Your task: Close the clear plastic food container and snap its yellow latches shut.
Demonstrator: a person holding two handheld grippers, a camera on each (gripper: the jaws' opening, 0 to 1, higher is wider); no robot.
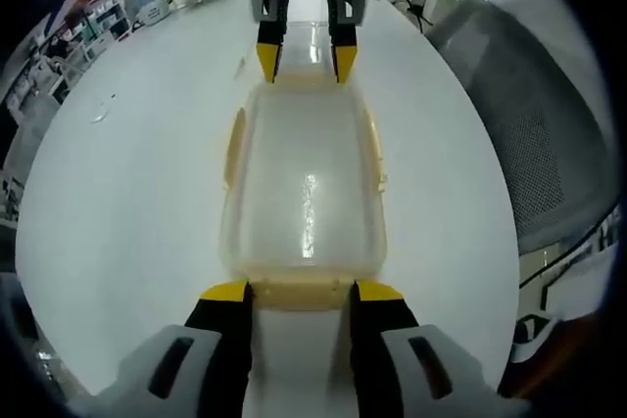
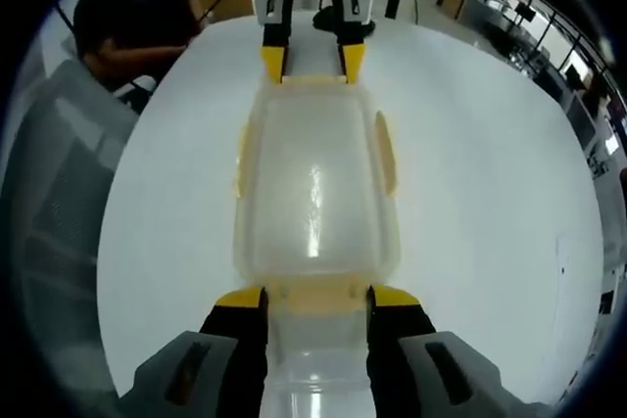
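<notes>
- While the clear container is lying lid-on upon the white table, the left gripper is straddling its near end latch, jaws spread.
- The right gripper is bracketing the opposite latch, jaws likewise spread.

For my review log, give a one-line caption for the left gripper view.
Left gripper and right gripper meet opposite ends of the lidded clear container on the white table.
</notes>
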